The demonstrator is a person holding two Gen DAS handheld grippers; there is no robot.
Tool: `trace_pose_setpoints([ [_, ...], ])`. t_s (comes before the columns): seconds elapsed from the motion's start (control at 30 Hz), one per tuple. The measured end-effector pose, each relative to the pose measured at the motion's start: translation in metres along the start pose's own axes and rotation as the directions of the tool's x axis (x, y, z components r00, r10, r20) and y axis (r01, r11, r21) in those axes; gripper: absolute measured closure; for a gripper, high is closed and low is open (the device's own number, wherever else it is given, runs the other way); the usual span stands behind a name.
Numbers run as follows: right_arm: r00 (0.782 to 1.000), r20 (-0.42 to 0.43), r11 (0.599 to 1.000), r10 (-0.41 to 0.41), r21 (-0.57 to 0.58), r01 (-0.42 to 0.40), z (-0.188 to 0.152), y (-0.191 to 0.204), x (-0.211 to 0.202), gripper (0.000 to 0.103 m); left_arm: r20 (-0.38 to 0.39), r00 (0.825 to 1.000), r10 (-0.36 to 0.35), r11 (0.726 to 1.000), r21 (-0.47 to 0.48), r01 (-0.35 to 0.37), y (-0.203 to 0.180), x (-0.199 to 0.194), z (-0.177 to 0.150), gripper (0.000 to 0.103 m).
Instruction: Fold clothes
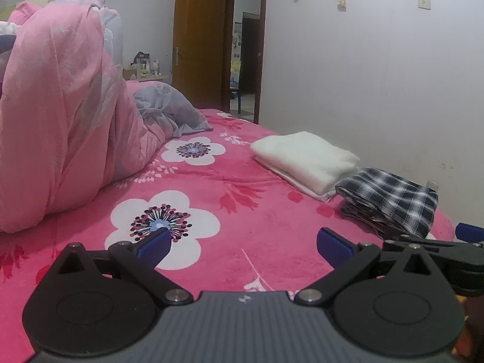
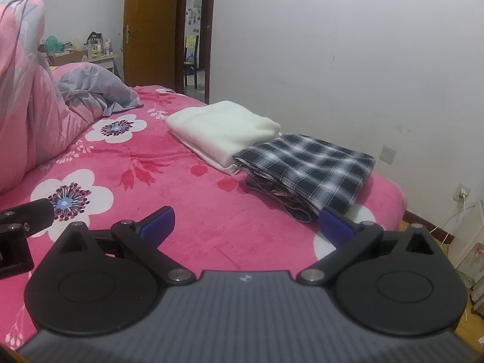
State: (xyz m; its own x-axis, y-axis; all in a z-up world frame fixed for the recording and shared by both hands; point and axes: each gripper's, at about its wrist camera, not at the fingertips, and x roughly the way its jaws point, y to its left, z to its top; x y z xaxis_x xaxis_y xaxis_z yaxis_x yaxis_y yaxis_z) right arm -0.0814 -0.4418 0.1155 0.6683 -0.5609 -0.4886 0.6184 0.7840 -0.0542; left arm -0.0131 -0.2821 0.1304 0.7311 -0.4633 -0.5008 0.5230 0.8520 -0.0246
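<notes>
A folded white garment (image 1: 305, 158) (image 2: 224, 130) lies on the pink flowered bed (image 1: 236, 217) (image 2: 169, 181) near the wall. A folded black-and-white plaid garment (image 1: 390, 201) (image 2: 308, 169) lies right beside it, closer to the bed's corner. My left gripper (image 1: 243, 243) is open above bare bedspread, holding nothing, with the plaid stack ahead to its right. My right gripper (image 2: 246, 224) is open and empty too; its right blue fingertip (image 2: 335, 225) sits just in front of the plaid stack's near edge. Part of the other gripper shows at each view's side edge.
A bunched pink and grey quilt (image 1: 66, 121) (image 2: 36, 96) fills the bed's left side. A white wall (image 1: 378, 75) runs along the right, with an open wooden door (image 1: 199, 42) beyond. A cluttered side table (image 2: 90, 51) stands at the back. Sockets and cables (image 2: 462, 196) hang past the bed's corner.
</notes>
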Motion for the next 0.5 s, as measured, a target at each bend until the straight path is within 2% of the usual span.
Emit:
trace_pose_setpoints([
  [0.5,1.0,-0.004,1.0,-0.004,0.003,0.004,-0.0011,0.0031,0.0003,0.001,0.004,1.0,0.0,1.0,0.003,0.0,0.0002,-0.0008,0.0019,0.0],
])
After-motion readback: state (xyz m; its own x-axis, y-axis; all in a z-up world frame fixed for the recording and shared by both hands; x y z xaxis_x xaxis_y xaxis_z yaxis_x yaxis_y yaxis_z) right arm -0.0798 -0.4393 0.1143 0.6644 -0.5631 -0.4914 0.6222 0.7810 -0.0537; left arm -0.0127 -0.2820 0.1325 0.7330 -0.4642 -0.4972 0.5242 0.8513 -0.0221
